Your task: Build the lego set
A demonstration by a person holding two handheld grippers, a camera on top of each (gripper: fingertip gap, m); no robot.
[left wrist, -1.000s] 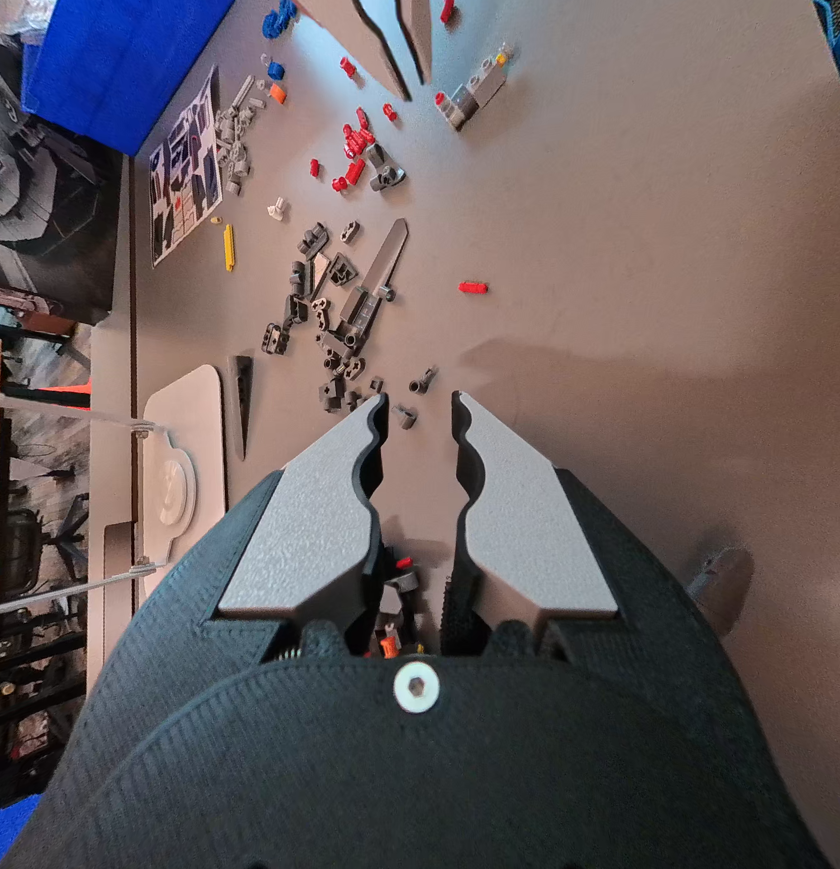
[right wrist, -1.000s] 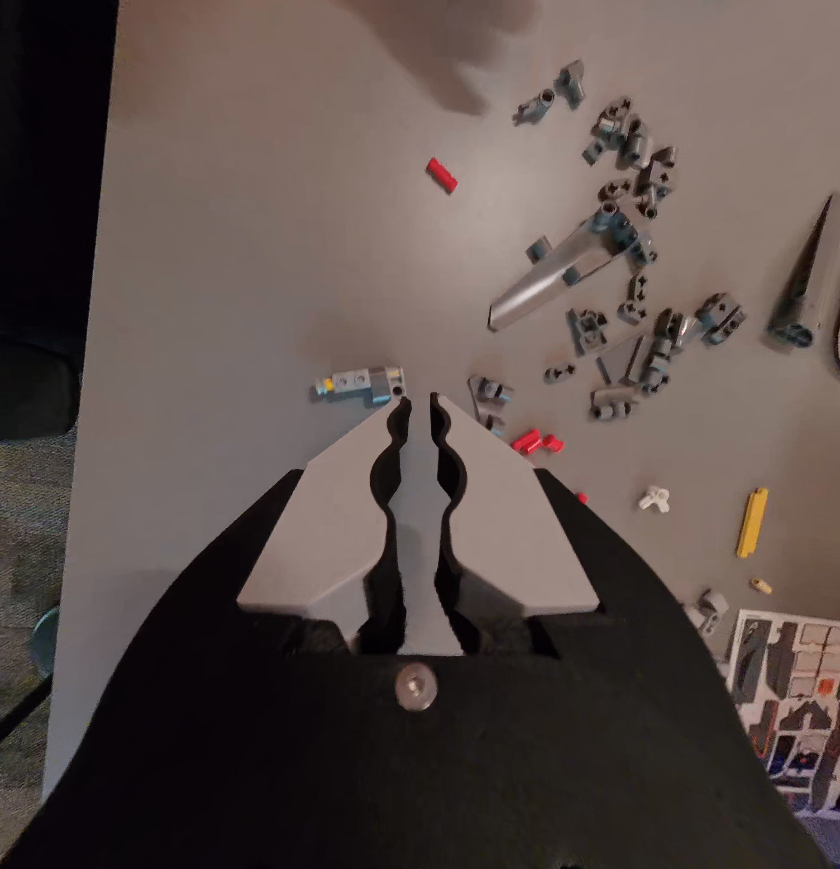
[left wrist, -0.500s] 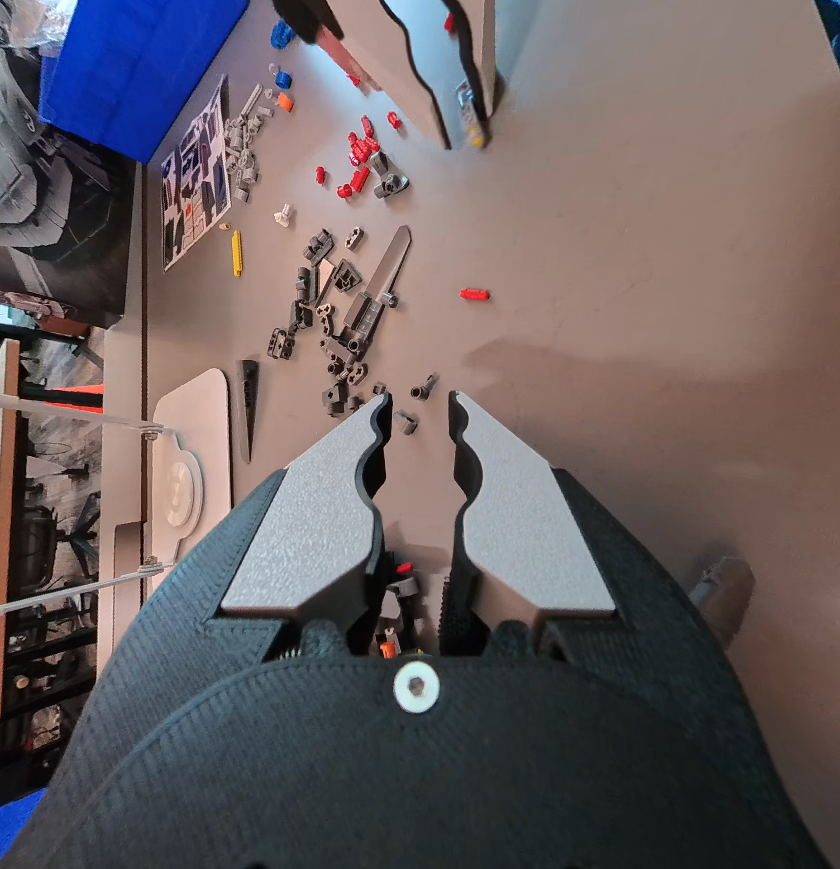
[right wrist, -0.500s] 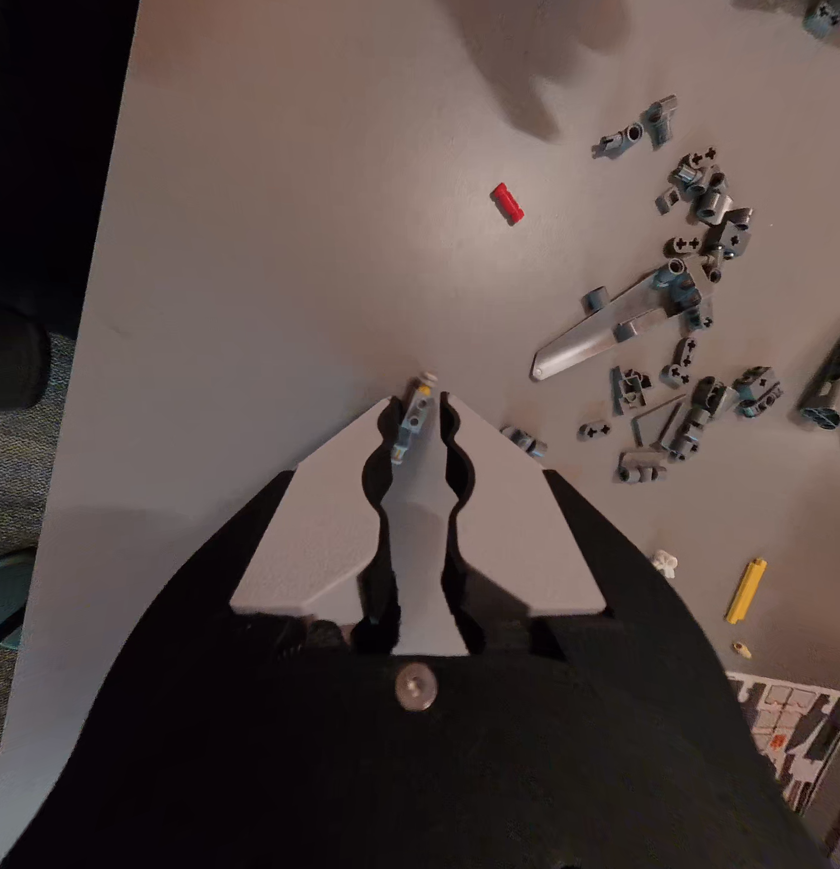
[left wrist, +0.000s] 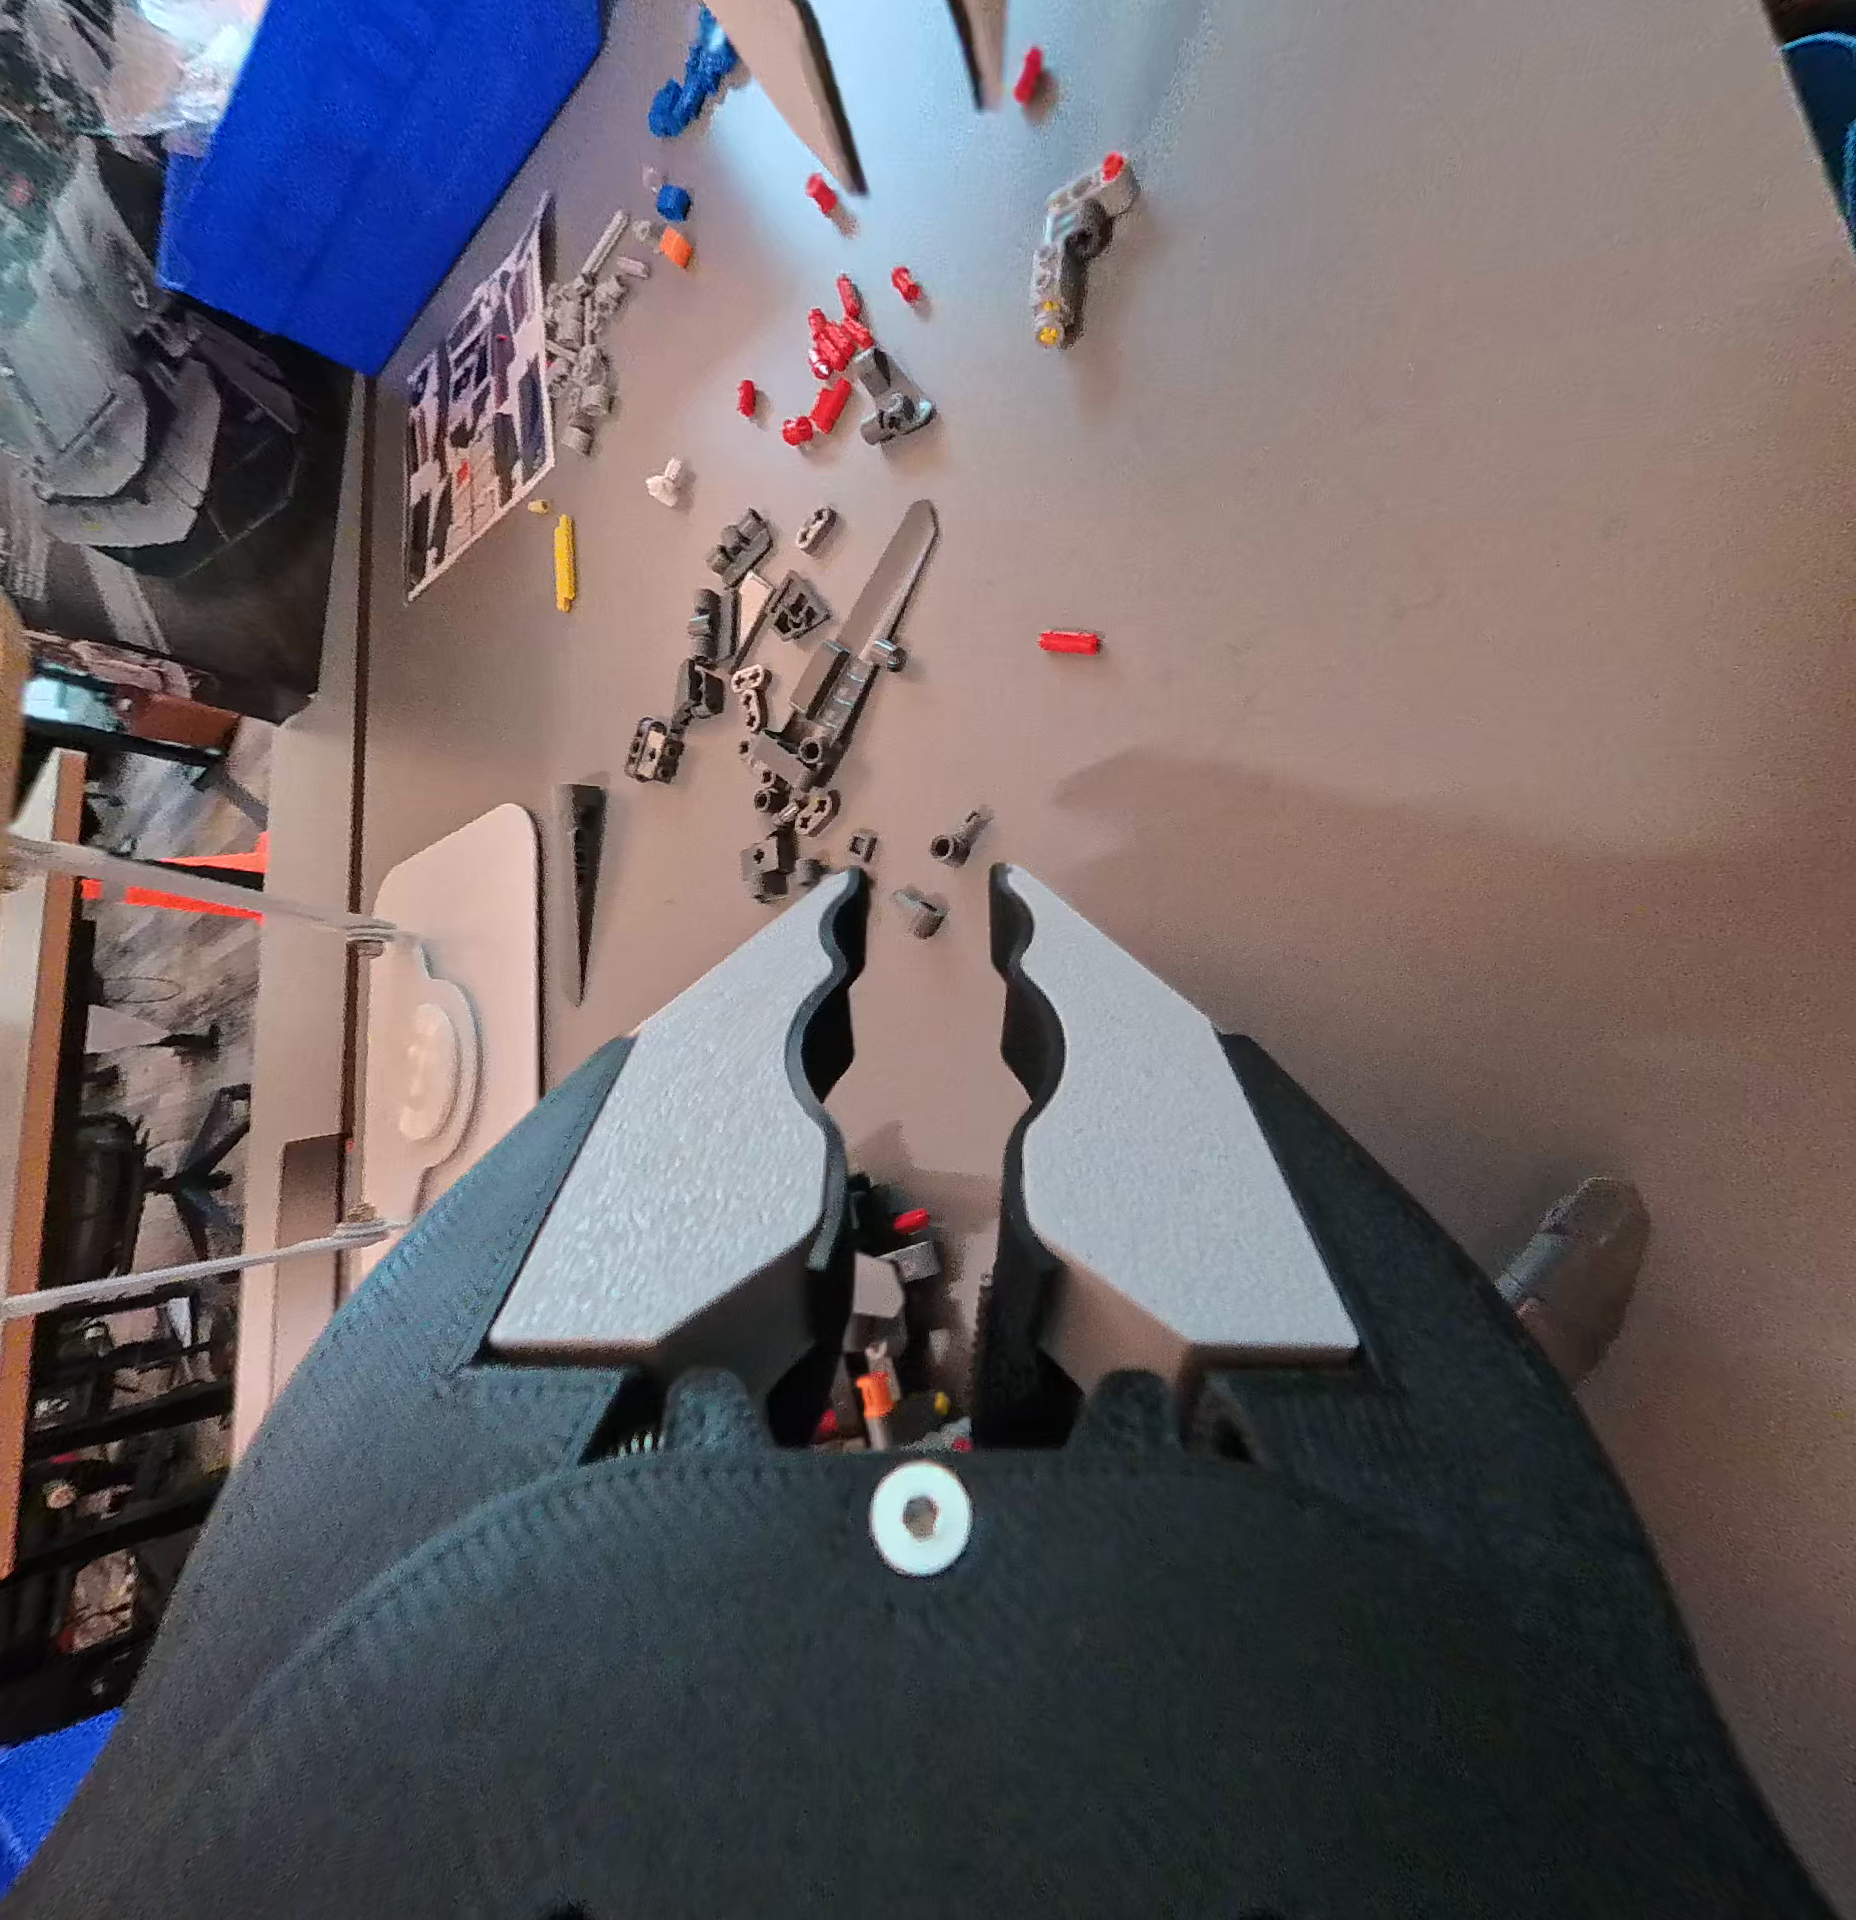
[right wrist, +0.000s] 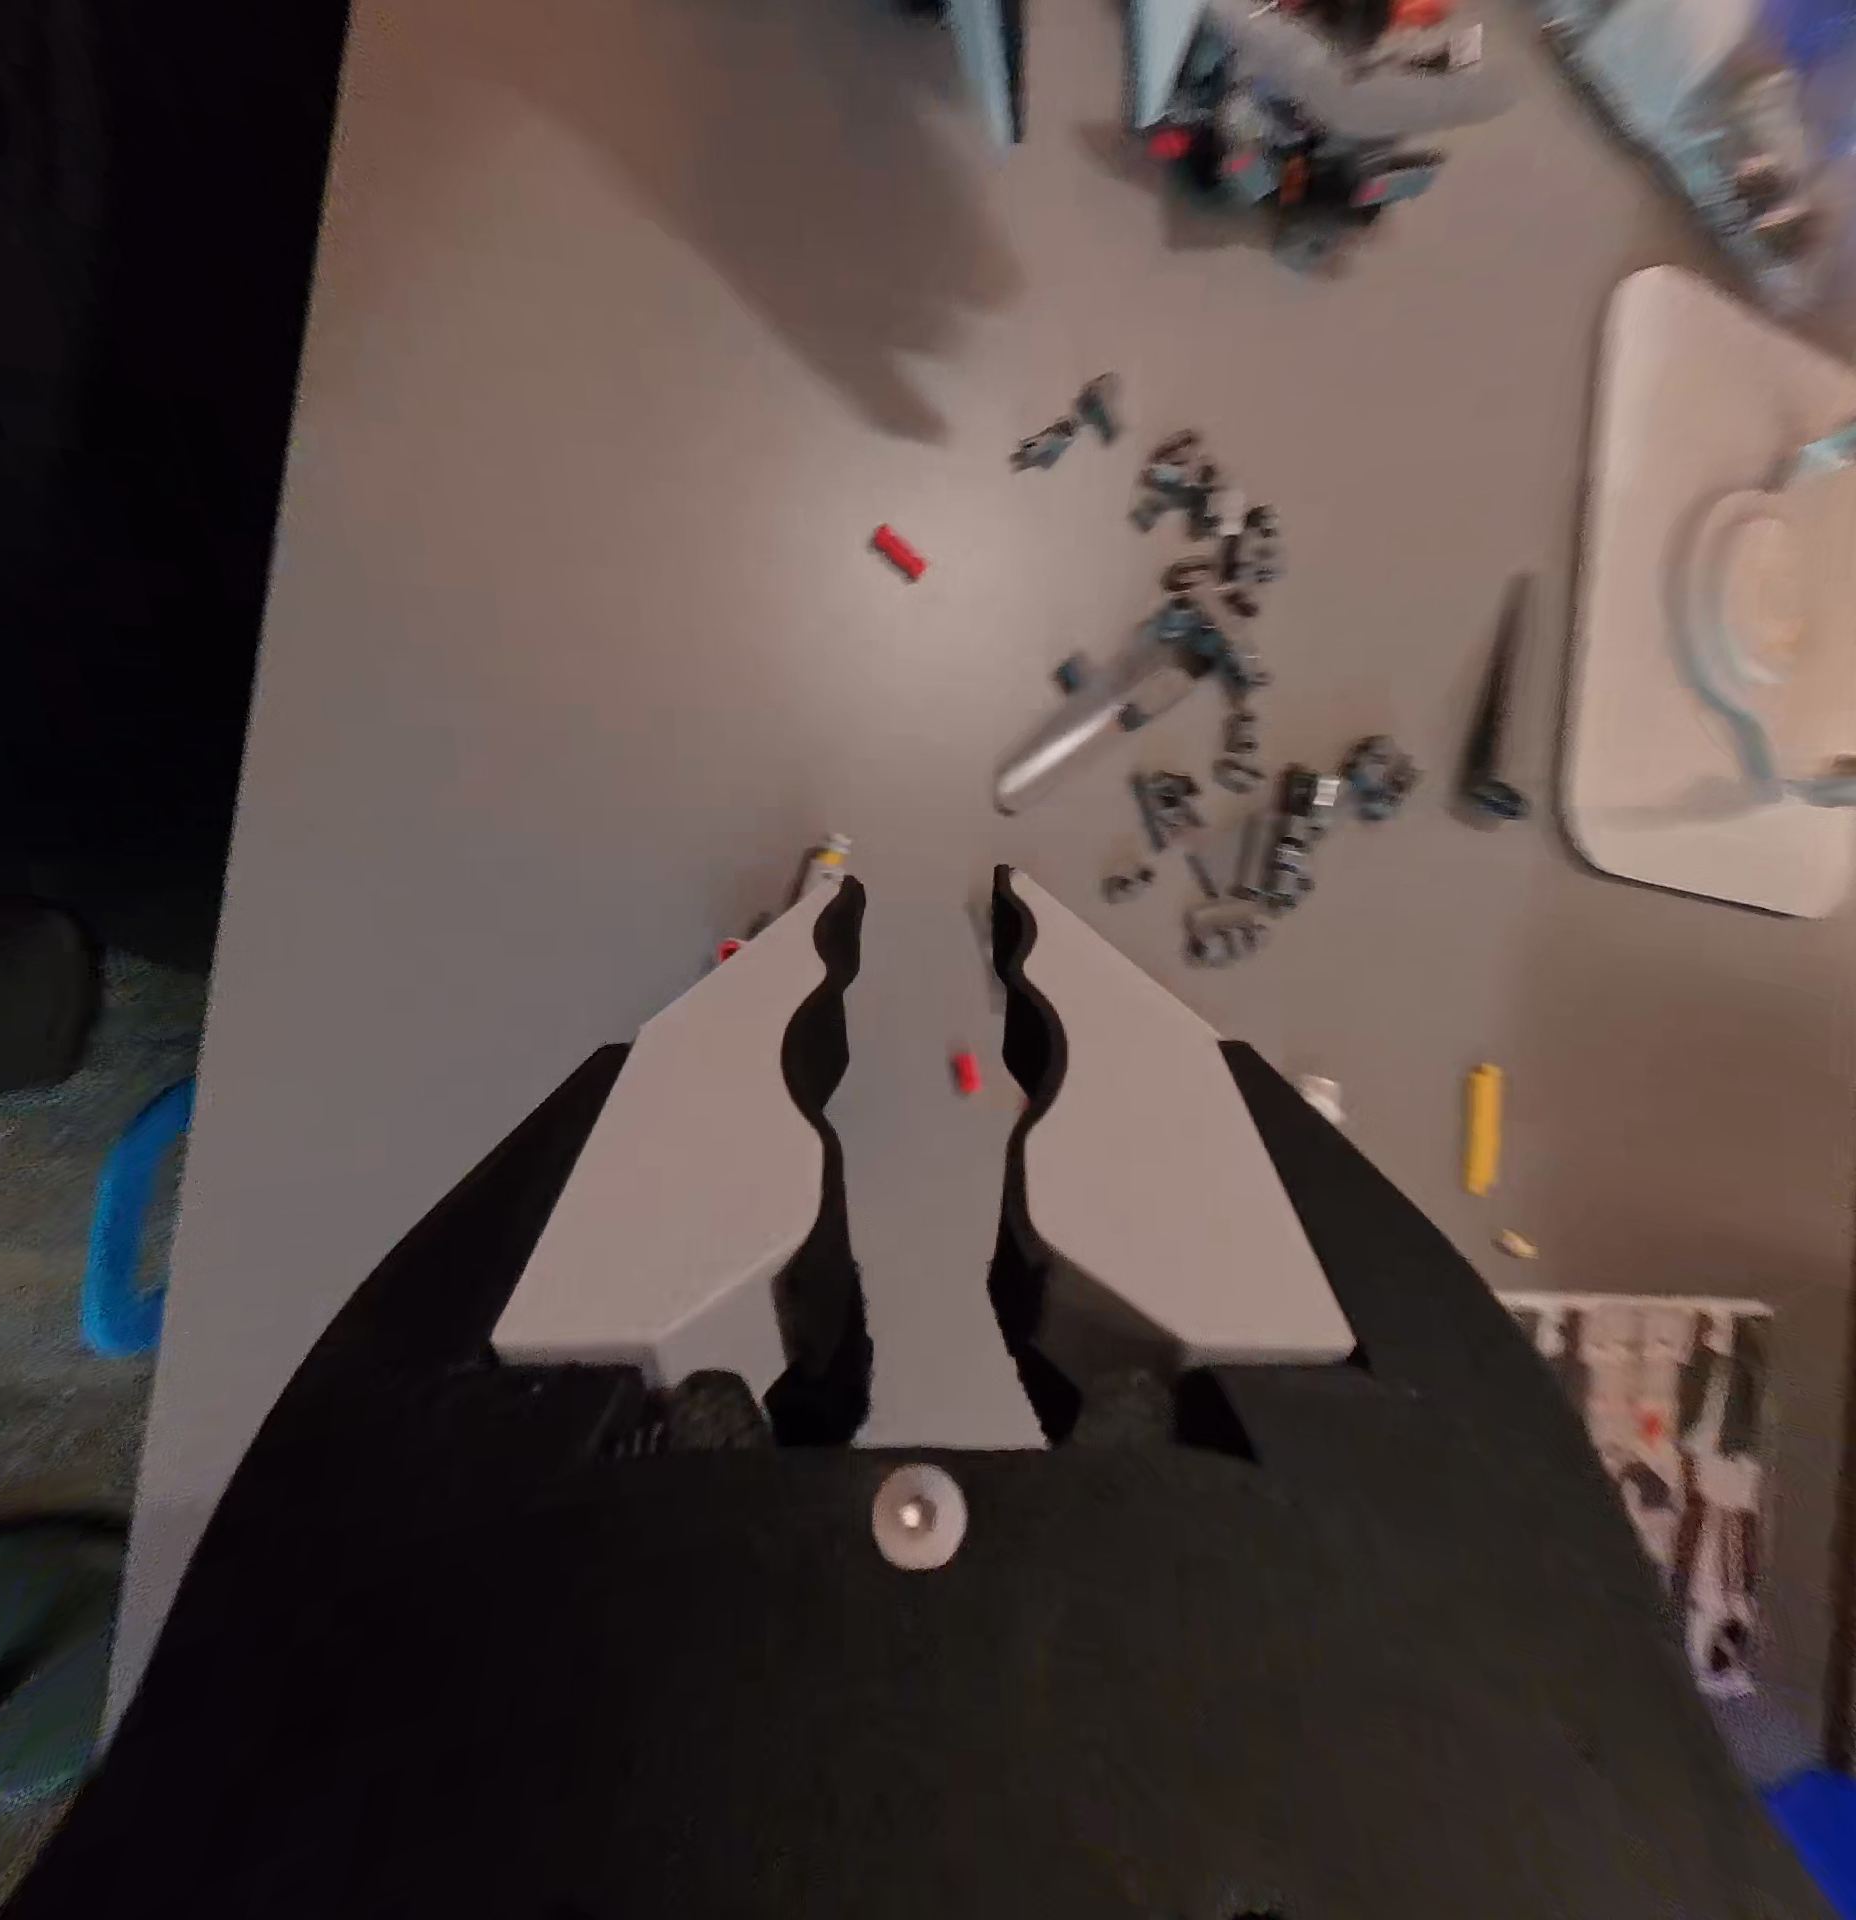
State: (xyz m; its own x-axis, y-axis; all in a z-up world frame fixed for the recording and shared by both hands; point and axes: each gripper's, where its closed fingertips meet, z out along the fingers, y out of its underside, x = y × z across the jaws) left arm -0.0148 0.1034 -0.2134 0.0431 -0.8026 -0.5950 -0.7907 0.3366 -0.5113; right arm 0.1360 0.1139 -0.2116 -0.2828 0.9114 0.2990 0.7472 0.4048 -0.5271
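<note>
Right wrist view: right gripper [right wrist: 922, 894] now spread wide with nothing between its pads; the small grey assembly [left wrist: 1078, 244] it clamped half a second ago lies on the grey table [left wrist: 1423, 623]. Left gripper [left wrist: 924, 883] unchanged, parted over loose grey pieces [left wrist: 778, 717]. Blue bin [left wrist: 373, 156] at table edge.

The tabletop [left wrist: 1423, 520] is plain grey-brown. Scattered bricks [left wrist: 778, 707] are mostly dark grey, with a cluster of red pins [left wrist: 836, 343] and one lone red pin [left wrist: 1069, 642]. A thin stick [left wrist: 564, 561] is yellow, a small brick [left wrist: 676, 246] orange (beside a blue one). The box [left wrist: 384, 156] is bright blue. Both grippers have pale grey fingers [right wrist: 695, 1143] on black bodies.
</note>
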